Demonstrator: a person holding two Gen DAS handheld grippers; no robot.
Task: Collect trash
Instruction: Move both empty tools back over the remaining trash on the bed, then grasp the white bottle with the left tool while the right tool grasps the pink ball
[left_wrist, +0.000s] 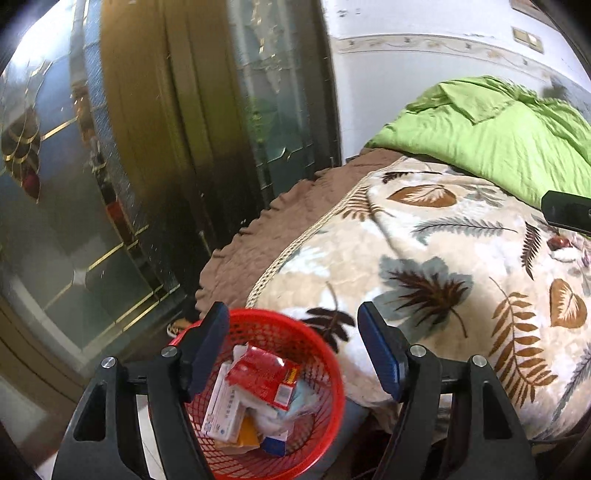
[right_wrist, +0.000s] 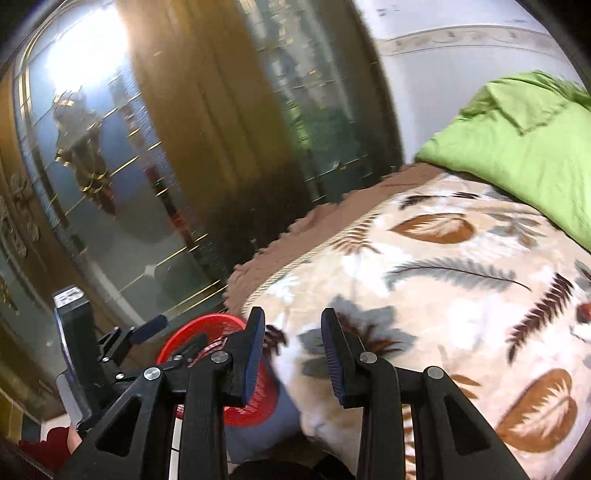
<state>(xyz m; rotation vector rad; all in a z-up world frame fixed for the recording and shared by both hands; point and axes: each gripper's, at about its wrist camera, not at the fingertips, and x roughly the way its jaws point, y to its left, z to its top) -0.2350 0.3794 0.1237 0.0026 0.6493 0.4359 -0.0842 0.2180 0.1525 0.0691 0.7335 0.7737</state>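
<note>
A red mesh basket (left_wrist: 325, 373) stands on the floor beside the bed and holds several pieces of trash: a red carton (left_wrist: 264, 376), a white and blue box (left_wrist: 221, 410) and crumpled wrappers. My left gripper (left_wrist: 293, 354) is open and empty, right above the basket. My right gripper (right_wrist: 291, 354) is open and empty, over the bed's edge, with the basket (right_wrist: 207, 325) to its left. The left gripper (right_wrist: 147, 328) also shows in the right wrist view, over the basket. The right gripper's tip (left_wrist: 565, 212) pokes in at the right edge of the left wrist view.
A bed with a leaf-print blanket (left_wrist: 443, 266), a brown quilt edge (left_wrist: 258, 243) and a green duvet (left_wrist: 498, 136) fills the right. Glass doors with gold trim (left_wrist: 110, 221) and a wooden frame (left_wrist: 147, 92) stand to the left. A white wall is behind.
</note>
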